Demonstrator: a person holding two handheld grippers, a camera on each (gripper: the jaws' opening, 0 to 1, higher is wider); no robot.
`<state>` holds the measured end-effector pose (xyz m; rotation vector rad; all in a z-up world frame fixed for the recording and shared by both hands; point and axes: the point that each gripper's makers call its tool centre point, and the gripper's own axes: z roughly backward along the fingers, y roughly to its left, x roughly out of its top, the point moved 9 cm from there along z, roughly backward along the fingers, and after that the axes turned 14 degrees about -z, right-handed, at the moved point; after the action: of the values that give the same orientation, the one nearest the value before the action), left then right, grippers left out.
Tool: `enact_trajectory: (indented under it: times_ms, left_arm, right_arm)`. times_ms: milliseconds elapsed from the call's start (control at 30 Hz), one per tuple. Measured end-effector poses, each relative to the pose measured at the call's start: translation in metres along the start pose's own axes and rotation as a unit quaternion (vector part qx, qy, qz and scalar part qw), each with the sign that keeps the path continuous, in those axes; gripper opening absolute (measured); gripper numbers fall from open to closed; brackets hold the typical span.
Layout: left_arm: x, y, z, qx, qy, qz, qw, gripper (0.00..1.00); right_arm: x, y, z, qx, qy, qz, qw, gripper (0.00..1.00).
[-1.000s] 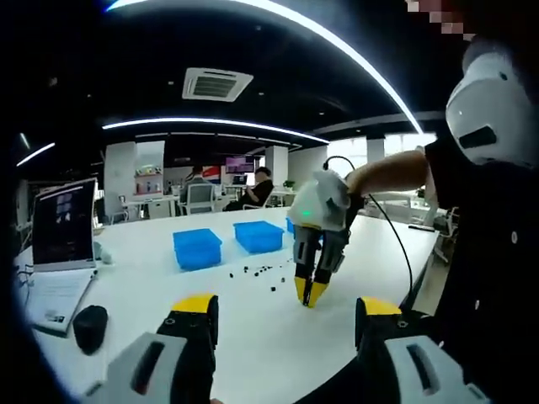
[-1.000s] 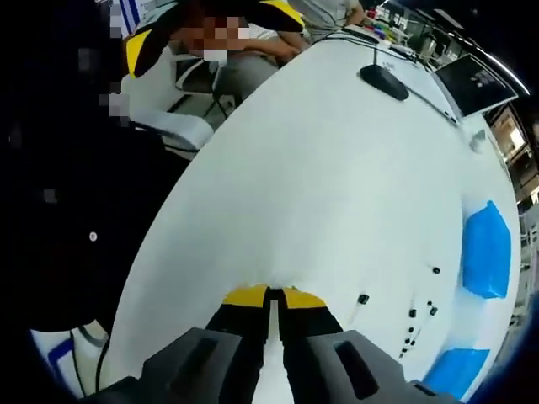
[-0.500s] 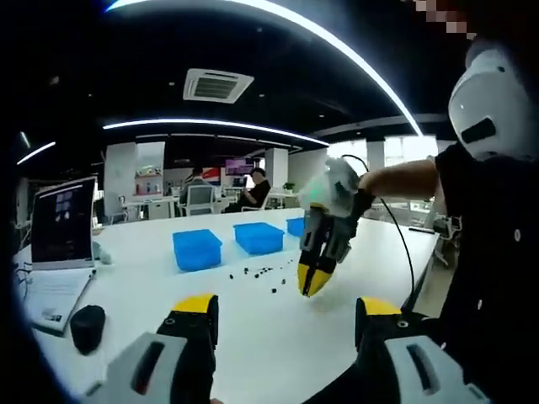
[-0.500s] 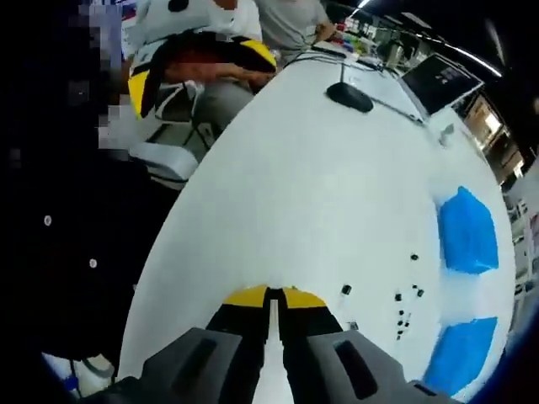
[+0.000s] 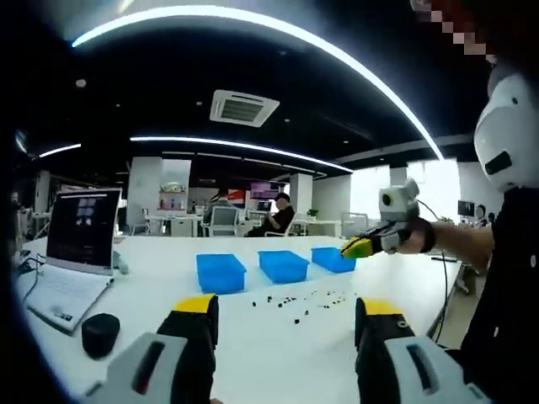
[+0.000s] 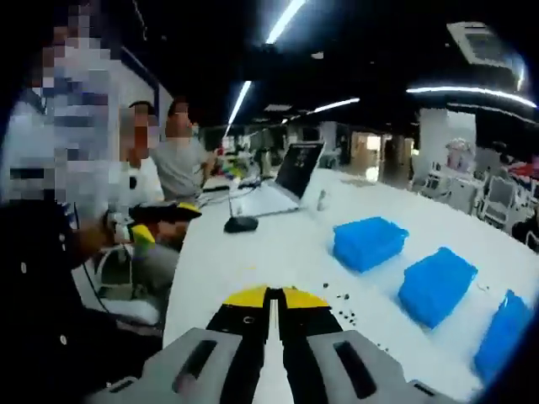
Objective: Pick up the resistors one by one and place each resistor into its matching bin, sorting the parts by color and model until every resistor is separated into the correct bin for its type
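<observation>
Left tongs spread above the desk; right tongs pressed together, resistors and bins ahead.

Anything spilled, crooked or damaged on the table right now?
Nothing stands out. The resistors lie loose on the white table in front of the three blue bins, as the sorting job expects. The bins sit upright in a row, and the laptop and mouse rest off to the side.
</observation>
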<state>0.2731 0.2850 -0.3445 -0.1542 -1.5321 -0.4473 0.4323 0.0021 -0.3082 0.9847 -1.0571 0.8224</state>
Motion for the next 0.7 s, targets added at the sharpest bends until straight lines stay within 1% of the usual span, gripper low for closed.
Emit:
enact_trajectory:
  times_ms: [33, 100, 167, 233, 267, 300, 400, 467, 533, 633, 700]
  left_arm:
    - [0.000, 0.000, 0.000, 0.003, -0.002, 0.001, 1.0000, 0.66]
    - [0.001, -0.001, -0.001, 0.003, -0.004, 0.005, 1.0000, 0.66]
    - [0.001, -0.003, -0.002, -0.001, -0.003, 0.005, 1.0000, 0.66]
    - [0.002, -0.006, -0.003, -0.004, 0.000, 0.001, 1.0000, 0.67]
    - [0.002, -0.007, -0.002, -0.005, 0.000, 0.000, 1.0000, 0.67]
    - [0.003, -0.007, -0.002, -0.004, -0.001, -0.001, 1.0000, 0.67]
    - [0.005, -0.007, 0.000, 0.005, -0.005, -0.003, 1.0000, 0.66]
    - [0.005, -0.006, 0.000, 0.011, -0.005, -0.005, 0.9999, 0.66]
    - [0.005, -0.006, 0.000, 0.015, -0.005, -0.002, 0.9999, 0.66]
    - [0.005, -0.007, 0.001, 0.015, -0.007, -0.001, 0.9999, 0.66]
    - [0.005, -0.007, 0.001, 0.015, -0.005, -0.002, 0.9999, 0.66]
  right_arm:
    - [0.003, 0.001, 0.004, -0.013, -0.032, -0.011, 0.9993, 0.07]
    - [0.005, 0.003, 0.010, -0.024, -0.064, -0.022, 0.9974, 0.07]
    - [0.009, 0.003, 0.011, -0.037, -0.094, -0.019, 0.9947, 0.07]
    - [0.013, 0.001, 0.007, -0.036, -0.097, -0.019, 0.9945, 0.07]
    - [0.017, -0.002, 0.001, -0.037, -0.096, -0.020, 0.9945, 0.07]
    - [0.018, -0.004, -0.003, -0.034, -0.091, -0.022, 0.9951, 0.07]
    - [0.025, -0.012, -0.022, -0.017, -0.085, -0.035, 0.9956, 0.07]
    - [0.031, -0.016, -0.036, -0.014, -0.081, -0.035, 0.9960, 0.07]
    - [0.041, -0.021, -0.051, -0.014, -0.078, -0.018, 0.9967, 0.07]
    - [0.058, -0.032, -0.078, -0.035, -0.075, 0.038, 0.9959, 0.07]
    - [0.066, -0.038, -0.096, -0.030, -0.075, 0.030, 0.9963, 0.07]
